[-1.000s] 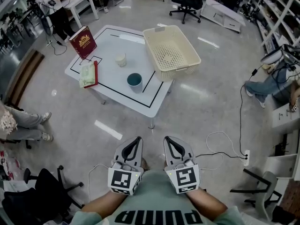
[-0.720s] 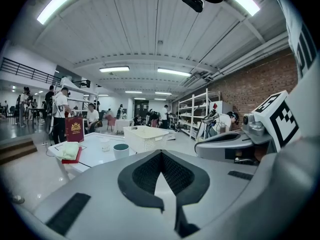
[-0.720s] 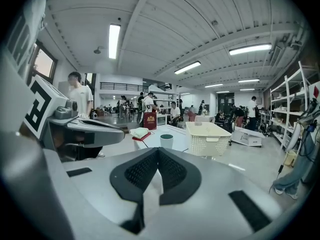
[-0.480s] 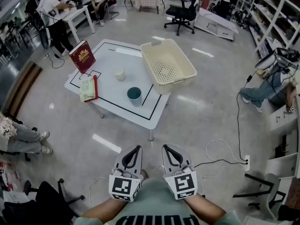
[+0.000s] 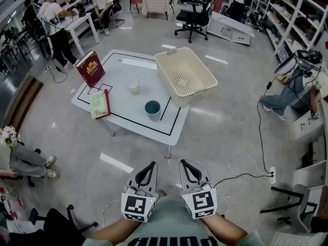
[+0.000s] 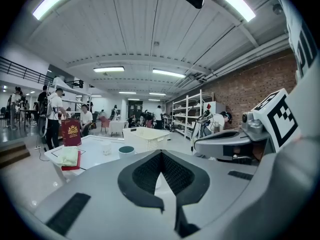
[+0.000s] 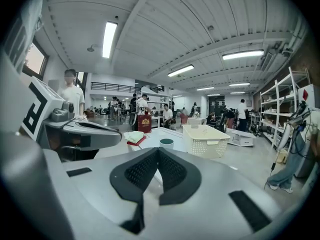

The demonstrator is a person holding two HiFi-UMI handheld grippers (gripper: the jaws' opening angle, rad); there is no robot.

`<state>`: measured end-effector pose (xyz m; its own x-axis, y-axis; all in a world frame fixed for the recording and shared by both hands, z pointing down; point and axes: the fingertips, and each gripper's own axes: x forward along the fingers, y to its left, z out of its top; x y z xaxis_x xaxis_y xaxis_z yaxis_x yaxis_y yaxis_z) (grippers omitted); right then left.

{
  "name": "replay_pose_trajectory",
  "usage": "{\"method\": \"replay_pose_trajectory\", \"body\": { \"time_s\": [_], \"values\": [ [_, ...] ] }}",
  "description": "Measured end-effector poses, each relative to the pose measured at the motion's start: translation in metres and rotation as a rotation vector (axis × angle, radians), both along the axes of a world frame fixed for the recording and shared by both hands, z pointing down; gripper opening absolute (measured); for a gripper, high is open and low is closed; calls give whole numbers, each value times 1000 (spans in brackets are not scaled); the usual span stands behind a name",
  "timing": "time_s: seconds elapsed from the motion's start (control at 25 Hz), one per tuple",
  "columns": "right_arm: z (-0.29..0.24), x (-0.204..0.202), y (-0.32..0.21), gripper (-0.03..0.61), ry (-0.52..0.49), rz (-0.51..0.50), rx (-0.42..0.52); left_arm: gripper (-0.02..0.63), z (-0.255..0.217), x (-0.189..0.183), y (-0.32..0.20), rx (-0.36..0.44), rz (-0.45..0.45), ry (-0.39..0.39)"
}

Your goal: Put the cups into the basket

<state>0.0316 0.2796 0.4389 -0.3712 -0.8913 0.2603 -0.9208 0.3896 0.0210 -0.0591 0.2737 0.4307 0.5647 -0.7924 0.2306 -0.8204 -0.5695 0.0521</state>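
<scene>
A teal cup point(image 5: 152, 108) and a small cream cup point(image 5: 134, 87) stand on a low white table point(image 5: 125, 114). A cream perforated basket point(image 5: 187, 76) rests on the table's far right corner. My left gripper point(image 5: 149, 166) and right gripper point(image 5: 185, 164) hang side by side over the floor, well short of the table. Both are shut with nothing between the jaws. The left gripper view shows the teal cup point(image 6: 126, 150) and the basket point(image 6: 145, 138) beyond the closed tips. In the right gripper view the teal cup point(image 7: 166, 143) stands left of the basket point(image 7: 206, 140).
A red book point(image 5: 90, 68) stands upright at the table's left, and a green cloth point(image 5: 99, 104) lies on a red cover near it. Cables point(image 5: 241, 168) trail over the floor at the right. People, desks, office chairs and shelving ring the room.
The table and basket sit lower and nearer in the head view; I have stepped toward them with both grippers held together. Both stay shut.
</scene>
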Motion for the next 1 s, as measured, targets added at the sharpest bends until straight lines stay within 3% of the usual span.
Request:
{"method": "replay_pose_trajectory", "body": {
  "time_s": [0.44, 1.0],
  "values": [
    [0, -26, -9, 12, 27, 49, -12, 5, -2, -35, -15, 13, 17, 18],
    [11, -20, -66, 12, 13, -62, -33, 5, 9, -22, -63, -5, -66, 7]
  ]
}}
